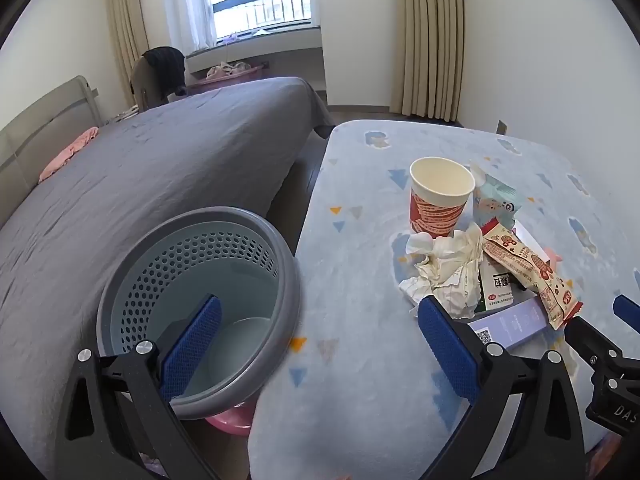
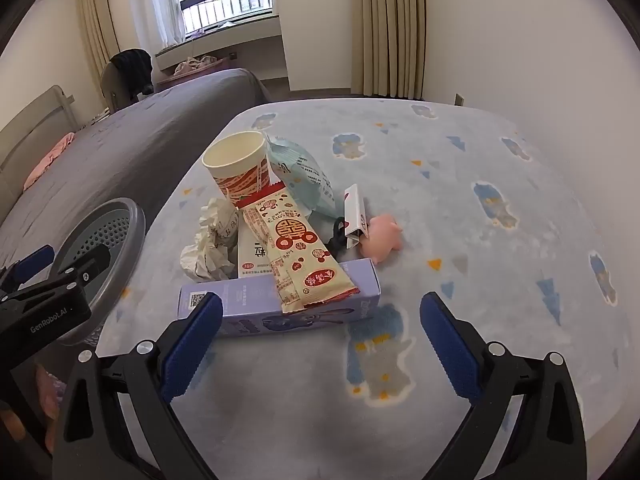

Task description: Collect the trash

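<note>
Trash (image 2: 280, 240) sits piled on the tabletop (image 2: 480, 280), bin (image 1: 200, 300) just beside it; left gripper (image 1: 320, 320) and right gripper (image 2: 320, 320) both wide open, holding nothing.

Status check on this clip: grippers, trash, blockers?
Left gripper and right gripper open, empty. Trash pile untouched on table; bin empty beside it. Pink toy sits against pile.

Two matte black frames with triangular cut-outs and round silver screws at the pivots. Left gripper (image 1: 318, 346) and right gripper (image 2: 320, 346) alike, each with flat blue fingers (image 2: 192, 346) in a dimpled texture. White "GenRobot.AI" lettering on the left one's black housing
</note>
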Demonstrator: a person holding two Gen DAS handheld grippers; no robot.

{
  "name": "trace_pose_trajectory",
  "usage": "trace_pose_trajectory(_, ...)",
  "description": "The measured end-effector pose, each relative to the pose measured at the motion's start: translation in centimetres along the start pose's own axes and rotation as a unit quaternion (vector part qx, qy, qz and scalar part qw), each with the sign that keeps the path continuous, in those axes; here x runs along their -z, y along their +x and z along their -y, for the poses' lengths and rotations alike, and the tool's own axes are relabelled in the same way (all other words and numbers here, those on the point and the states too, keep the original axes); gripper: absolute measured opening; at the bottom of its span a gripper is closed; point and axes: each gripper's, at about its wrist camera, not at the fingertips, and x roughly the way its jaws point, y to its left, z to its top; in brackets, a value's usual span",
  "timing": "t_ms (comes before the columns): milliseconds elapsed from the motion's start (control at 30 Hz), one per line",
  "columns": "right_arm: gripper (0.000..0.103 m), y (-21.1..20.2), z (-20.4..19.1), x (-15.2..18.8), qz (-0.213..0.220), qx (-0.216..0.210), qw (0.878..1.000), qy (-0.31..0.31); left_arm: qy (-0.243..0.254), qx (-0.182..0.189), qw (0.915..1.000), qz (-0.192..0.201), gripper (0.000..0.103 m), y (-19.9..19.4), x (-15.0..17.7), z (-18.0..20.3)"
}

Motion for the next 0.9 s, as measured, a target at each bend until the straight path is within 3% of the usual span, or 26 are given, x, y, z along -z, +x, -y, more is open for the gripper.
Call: trace_pose_trajectory(900, 0.095, -0.5, 0.1, -0.3, 0.005, 0.003, 1.000, -0.004, 0.000, 0.001, 1.0000, 0.002, 0.097, -0.3, 0.2, -0.4)
